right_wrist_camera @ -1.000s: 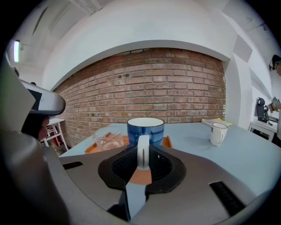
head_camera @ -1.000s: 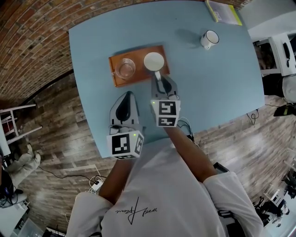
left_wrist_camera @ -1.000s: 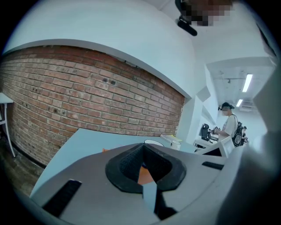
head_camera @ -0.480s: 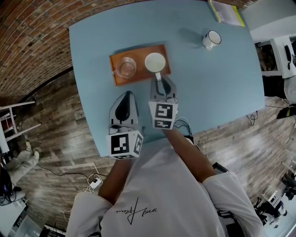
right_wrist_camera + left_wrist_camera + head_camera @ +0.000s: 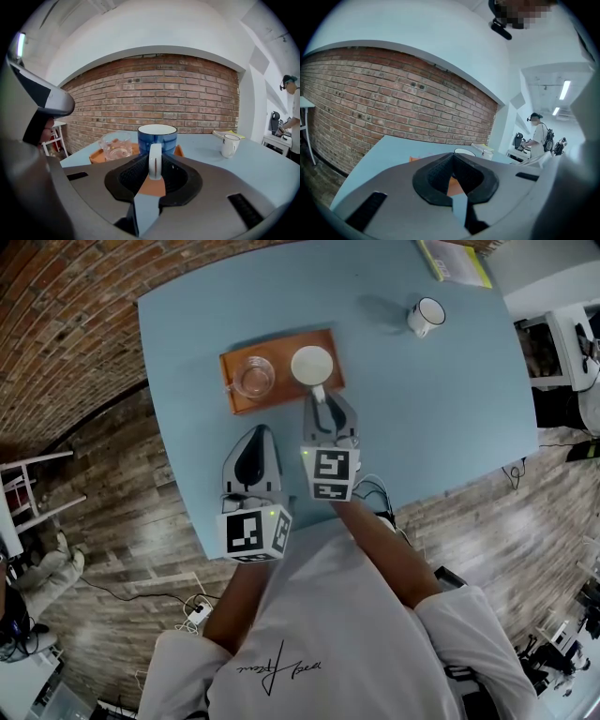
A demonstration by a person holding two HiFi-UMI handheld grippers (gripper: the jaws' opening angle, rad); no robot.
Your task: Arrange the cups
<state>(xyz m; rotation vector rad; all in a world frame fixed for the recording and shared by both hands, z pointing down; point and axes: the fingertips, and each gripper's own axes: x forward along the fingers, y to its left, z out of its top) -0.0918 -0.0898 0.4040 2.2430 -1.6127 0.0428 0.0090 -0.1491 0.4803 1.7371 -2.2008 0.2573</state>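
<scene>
Gripping the mug [image 5: 311, 364] by its handle with the right gripper [image 5: 319, 396], jaws pressed on both sides of the loop. Standing upright on the right end of the tray [image 5: 283, 399], left of the desk's [image 5: 431, 427] middle, mouth up, handle aimed back at the near edge. Beside it on the tray, a glass [image 5: 253, 377]. Closed on nothing, over the near edge: left gripper [image 5: 257, 430]. Shown only in the right gripper view: the mug's blue wall [image 5: 157, 136]; from the head, just a white inside. Near the far right corner, a cup [image 5: 426, 316].
</scene>
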